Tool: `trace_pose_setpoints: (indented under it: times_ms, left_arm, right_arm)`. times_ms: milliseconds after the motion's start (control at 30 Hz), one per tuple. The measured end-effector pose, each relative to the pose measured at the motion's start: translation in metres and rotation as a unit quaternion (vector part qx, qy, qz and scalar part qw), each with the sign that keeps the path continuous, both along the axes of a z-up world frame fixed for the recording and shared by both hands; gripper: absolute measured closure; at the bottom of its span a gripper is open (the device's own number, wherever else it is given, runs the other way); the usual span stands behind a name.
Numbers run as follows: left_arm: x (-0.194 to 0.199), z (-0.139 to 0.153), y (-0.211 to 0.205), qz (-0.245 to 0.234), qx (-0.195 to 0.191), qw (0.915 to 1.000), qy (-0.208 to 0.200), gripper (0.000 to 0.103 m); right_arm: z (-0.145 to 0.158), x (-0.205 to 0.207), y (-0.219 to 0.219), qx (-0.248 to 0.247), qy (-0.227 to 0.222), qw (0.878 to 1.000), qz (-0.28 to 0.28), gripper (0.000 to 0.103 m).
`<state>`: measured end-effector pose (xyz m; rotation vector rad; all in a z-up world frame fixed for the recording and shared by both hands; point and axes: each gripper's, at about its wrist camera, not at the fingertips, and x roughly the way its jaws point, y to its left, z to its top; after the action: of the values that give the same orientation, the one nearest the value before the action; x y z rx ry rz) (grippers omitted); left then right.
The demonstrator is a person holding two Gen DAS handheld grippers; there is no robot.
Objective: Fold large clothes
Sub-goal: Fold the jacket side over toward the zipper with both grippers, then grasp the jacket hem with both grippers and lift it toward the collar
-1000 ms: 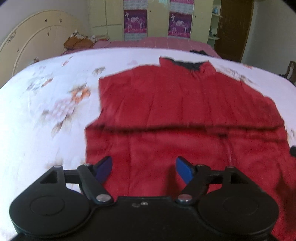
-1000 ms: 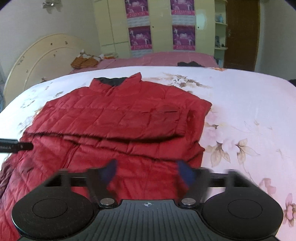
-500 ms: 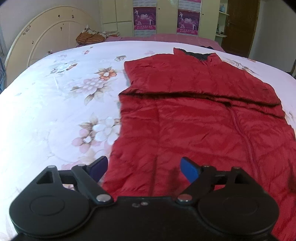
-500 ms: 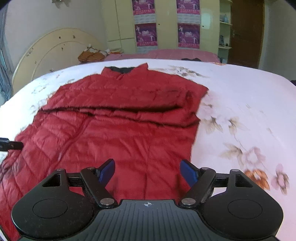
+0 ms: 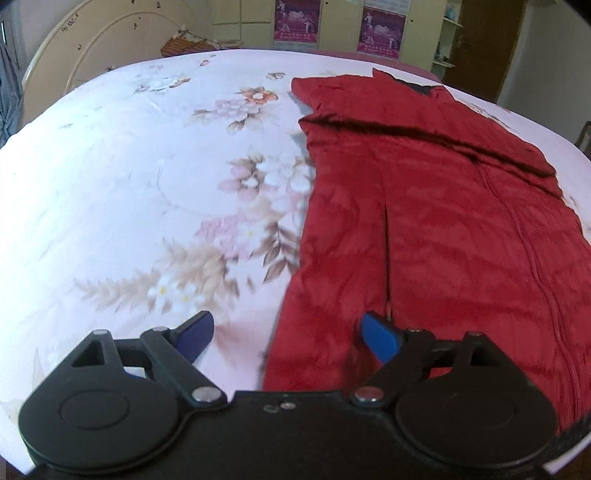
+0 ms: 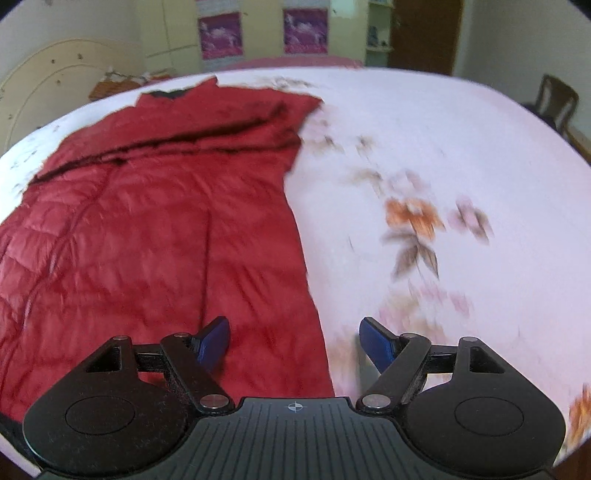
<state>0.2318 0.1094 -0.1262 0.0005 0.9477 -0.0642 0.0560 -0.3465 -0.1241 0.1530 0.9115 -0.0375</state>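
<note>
Your left gripper has just been opening; its jaws stand wide and grip nothing, straddling the left side edge of the red quilted padded coat. Your right gripper is likewise spread wide and empty, straddling the coat's right side edge. The coat lies flat on the white floral bedsheet, collar away from you, sleeves folded across the chest. Farther out stand a cream arched headboard, a wardrobe with purple posters, a brown door and a wooden chair.

Bright, even daylight; strong fisheye bending at edges; motion blur smears the floral bedsheet.
</note>
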Motion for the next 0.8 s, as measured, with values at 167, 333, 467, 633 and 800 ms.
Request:
trace_pose_setpoints:
  times_ms: [167, 333, 467, 633, 800]
  left_arm:
    - [-0.017, -0.005, 0.010, -0.013, -0.034, 0.9992, 0.015, 0.029]
    - [-0.029, -0.004, 0.009, -0.044, -0.059, 0.9970, 0.024, 0.057]
    - [-0.030, -0.003, 0.005, -0.059, -0.083, 0.9941, 0.037, 0.079]
    - [-0.030, 0.007, 0.005, -0.064, -0.120, 0.9903, 0.027, 0.091]
    - [-0.019, 0.032, 0.005, -0.056, -0.156, 0.9861, -0.012, 0.091]
  right_arm:
    - [-0.005, -0.022, 0.004, 0.022, 0.006, 1.000, -0.009, 0.027]
    - [-0.002, -0.035, 0.011, 0.035, 0.011, 0.999, -0.001, 0.059]
    - [-0.001, -0.040, 0.014, 0.058, 0.018, 0.998, 0.005, 0.087]
    - [0.008, -0.042, 0.016, 0.086, 0.008, 0.996, 0.008, 0.094]
    - [0.039, -0.037, 0.013, 0.088, -0.041, 0.995, 0.004, 0.094]
